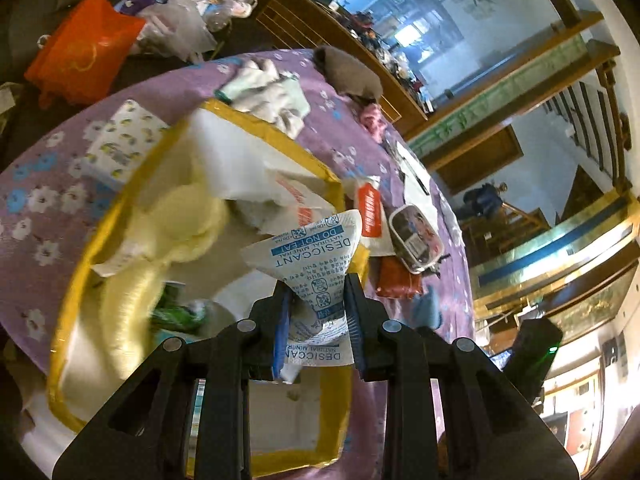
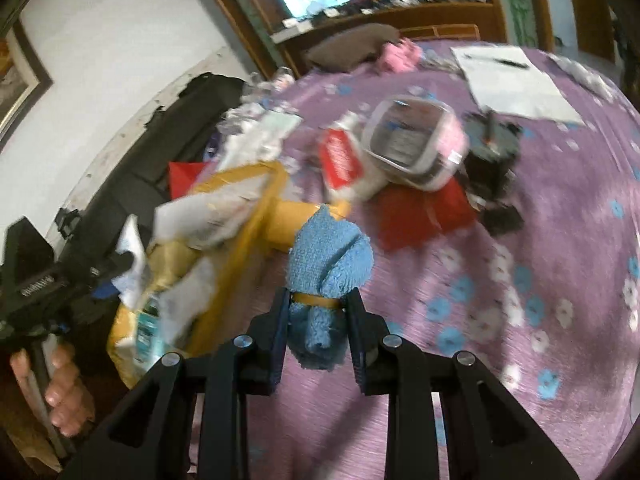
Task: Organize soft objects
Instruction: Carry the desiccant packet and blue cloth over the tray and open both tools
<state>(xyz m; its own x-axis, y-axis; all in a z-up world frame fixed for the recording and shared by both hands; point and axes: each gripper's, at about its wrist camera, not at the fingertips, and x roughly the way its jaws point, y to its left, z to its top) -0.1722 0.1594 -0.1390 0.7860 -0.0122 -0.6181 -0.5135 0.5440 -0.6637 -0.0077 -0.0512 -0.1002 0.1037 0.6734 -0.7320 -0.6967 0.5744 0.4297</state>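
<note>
Left claw: closed on one white desiccant packet, pinched between its blue-lined fingers, the packet's printed upper half fanning out above them.
Where the packet is: held in the air over the near edge of the open cardboard box, not touching what lies inside.
Right claw: closed on one blue terry cloth, rolled and bound with a yellow band; the fingers press the roll at the band.
Where the cloth is: held above the purple flowered tabletop, just beside the box's yellow-taped corner.
Box contents: pale yellow soft material, white foam or paper sheets, a green-labelled item low down; motion blur hides finer detail.
Person's hand: one, at the left edge of the right wrist view, gripping the other gripper's handle.
Just beyond the box: one red-and-white tube, one clear lidded container, one flat red pouch, crowded together and touching.
Left of the box: one white packet with a yellow print.
Farther on the tabletop: crumpled white cloth, one grey cloth, a pink soft item, white paper with a pen.
Beyond the tabletop: one orange bag, clear plastic bags, a wooden-framed window.
</note>
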